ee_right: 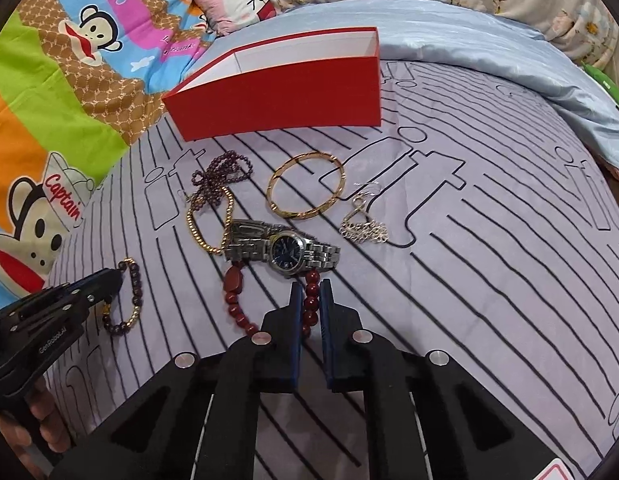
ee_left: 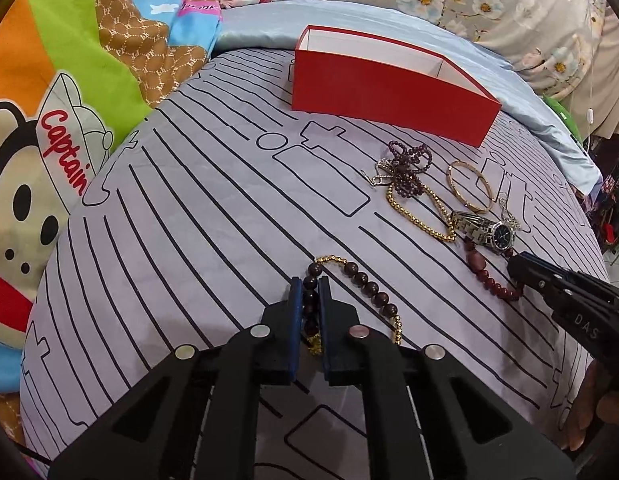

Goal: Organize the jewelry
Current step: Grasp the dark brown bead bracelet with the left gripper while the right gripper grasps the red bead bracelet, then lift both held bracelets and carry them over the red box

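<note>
Presently, both tongs are clamped on beaded bracelets lying on the striped bedsheet (ee_left: 189, 200). The left gripper (ee_left: 309, 284) has its pads pressed on the dark wooden bracelet (ee_left: 365, 280) at the near left of the spread; the right gripper (ee_right: 309, 292) pinches the red bead bracelet (ee_right: 245, 304) just in front of the watch (ee_right: 285, 248). No earlier frame is on hand, so only the closed grips are recorded.

The red box (ee_left: 389, 96), open-topped, stands at the far side, well apart from both bracelets.

Handling judgement: both strands are light and limp, strung on cord, and will hang and swing once raised. Round polished beads may roll between flat pads, so a hold across the strand between two beads is preferable. The red strand touches the watch band; it could drag the watch. The gold bangle (ee_right: 305, 184) is rigid and lies apart.
</note>
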Tool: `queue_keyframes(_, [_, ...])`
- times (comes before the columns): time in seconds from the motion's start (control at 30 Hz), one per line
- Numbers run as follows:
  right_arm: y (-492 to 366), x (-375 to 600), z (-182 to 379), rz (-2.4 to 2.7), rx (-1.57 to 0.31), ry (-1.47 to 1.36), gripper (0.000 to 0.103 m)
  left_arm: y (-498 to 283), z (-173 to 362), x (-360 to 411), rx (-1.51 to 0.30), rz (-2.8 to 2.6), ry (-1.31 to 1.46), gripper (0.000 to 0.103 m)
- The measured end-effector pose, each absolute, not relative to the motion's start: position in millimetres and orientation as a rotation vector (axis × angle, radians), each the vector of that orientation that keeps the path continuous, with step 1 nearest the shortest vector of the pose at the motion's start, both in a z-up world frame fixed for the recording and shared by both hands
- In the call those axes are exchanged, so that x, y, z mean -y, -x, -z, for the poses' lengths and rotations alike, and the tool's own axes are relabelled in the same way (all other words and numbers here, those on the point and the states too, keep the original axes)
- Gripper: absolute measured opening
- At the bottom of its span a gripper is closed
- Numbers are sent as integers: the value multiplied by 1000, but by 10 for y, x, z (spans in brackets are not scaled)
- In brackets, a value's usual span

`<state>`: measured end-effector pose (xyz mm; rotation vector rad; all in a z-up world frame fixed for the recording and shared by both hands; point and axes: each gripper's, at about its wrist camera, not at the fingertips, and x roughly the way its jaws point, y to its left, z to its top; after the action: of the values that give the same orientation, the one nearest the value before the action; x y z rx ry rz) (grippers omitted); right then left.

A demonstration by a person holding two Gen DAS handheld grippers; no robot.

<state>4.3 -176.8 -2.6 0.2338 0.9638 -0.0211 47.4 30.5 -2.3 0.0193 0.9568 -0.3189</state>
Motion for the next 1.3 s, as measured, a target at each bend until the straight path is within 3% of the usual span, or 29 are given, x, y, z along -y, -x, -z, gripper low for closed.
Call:
queue_keyframes(0.4, [200,1779,-198,-77,-928,-350,8,-453,10,-262,-970,335,-10,8])
queue_keyframes(1.3, [226,1930,-849,-57,-780,-302,8,-358,-497,-36,-875,411,-15,8])
